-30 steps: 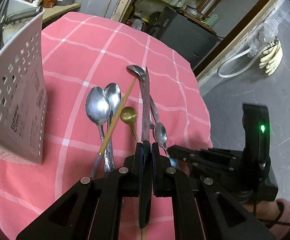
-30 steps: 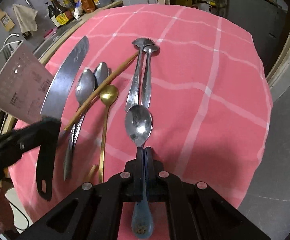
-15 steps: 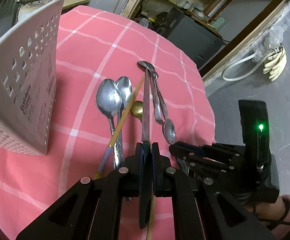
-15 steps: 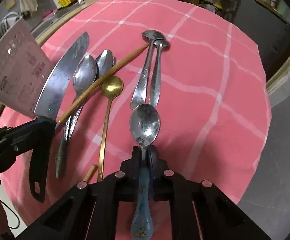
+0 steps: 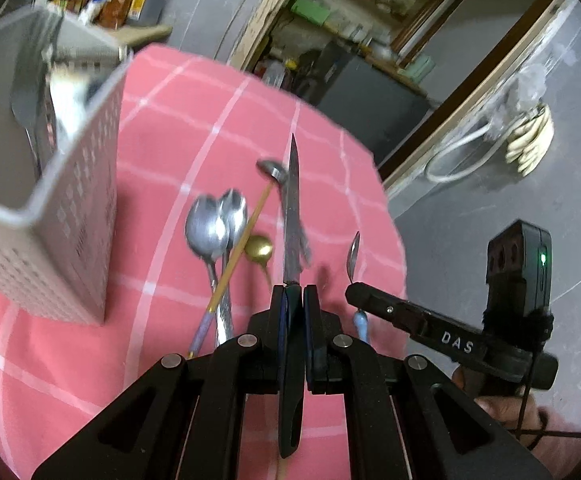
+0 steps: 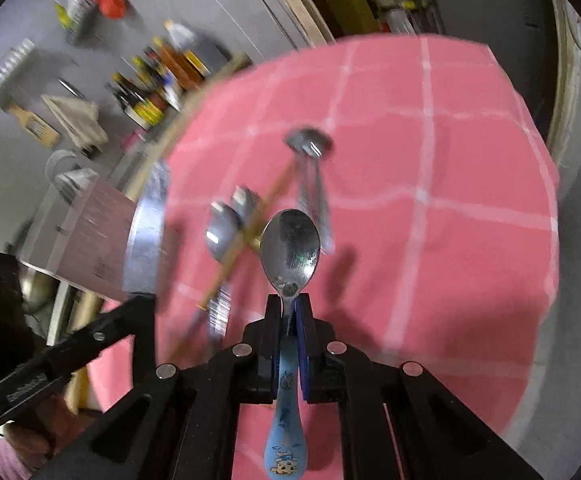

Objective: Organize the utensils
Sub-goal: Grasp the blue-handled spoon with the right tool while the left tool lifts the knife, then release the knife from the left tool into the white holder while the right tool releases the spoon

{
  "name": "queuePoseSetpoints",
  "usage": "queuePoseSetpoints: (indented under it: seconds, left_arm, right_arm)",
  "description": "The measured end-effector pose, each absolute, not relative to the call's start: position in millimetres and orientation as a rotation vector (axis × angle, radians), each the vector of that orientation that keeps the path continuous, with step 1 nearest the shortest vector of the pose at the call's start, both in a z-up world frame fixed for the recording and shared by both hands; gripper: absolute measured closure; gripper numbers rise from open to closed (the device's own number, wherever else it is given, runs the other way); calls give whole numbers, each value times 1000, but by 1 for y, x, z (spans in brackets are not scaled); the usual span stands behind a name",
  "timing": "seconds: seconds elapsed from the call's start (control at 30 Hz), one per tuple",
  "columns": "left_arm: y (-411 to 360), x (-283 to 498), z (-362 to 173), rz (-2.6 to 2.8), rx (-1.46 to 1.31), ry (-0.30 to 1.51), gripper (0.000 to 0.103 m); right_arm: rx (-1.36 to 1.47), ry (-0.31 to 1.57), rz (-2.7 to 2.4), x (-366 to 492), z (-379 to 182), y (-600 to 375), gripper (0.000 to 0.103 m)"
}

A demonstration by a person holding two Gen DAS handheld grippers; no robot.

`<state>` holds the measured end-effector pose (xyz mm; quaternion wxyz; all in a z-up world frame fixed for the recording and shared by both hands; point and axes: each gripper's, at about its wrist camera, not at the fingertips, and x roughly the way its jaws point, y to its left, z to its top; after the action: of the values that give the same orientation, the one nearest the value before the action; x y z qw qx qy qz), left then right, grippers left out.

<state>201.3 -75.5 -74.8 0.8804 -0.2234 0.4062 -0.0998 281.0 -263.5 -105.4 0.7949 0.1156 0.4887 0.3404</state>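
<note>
My left gripper [image 5: 293, 292] is shut on the black handle of a steel knife [image 5: 291, 208], whose blade points away over the pink checked tablecloth [image 5: 178, 128]. My right gripper [image 6: 289, 305] is shut on a blue-handled spoon [image 6: 290, 250], held above the cloth with its bowl forward. In the left wrist view the right gripper [image 5: 354, 292] and its spoon [image 5: 353, 254] hang beside the knife. The left gripper [image 6: 142, 304] and knife blade [image 6: 148, 232] show at the left of the right wrist view. A white perforated utensil holder [image 5: 70, 220] stands left of the knife.
Loose on the cloth lie two steel spoons [image 5: 212, 228], a gold spoon [image 5: 259, 249], a chopstick [image 5: 244, 236] and more steel spoons [image 5: 272, 170]. The holder has utensils [image 5: 26, 100] inside. Bottles [image 6: 158, 84] stand on a ledge behind. The table's right edge drops to grey floor [image 5: 470, 220].
Both grippers have risen with their utensils. The blue-handled spoon has come up off the cloth. The holder has drawn closer on the left, and the right wrist view has swung towards the bottle ledge.
</note>
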Motion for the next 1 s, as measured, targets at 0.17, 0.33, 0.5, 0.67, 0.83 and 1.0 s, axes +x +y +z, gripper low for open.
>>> queuePoseSetpoints:
  seconds: [0.17,0.33,0.5,0.67,0.83,1.0]
  left_arm:
    - [-61,189,-31,-195,-471,681,98]
    - [-32,172,17,-128,-482,509,98]
    - [12,161,48,10,-477,340,98]
    - [47,162,41,60,-491,236,98]
    - [61,168,19,92,-479,239,98]
    - [56,160,0,113,-431,245,98]
  right_arm:
    - [290,867,818,276,-64,-249,96]
    - [352,698,918,280,-25,-222,96]
    - [458,509,1026,289,12,-181,96]
    - [506,400,1087,297,18,-133,96]
    - [473,377,1118,298,-5,-102,96]
    - [382,392,1139,294,-32,-87,96]
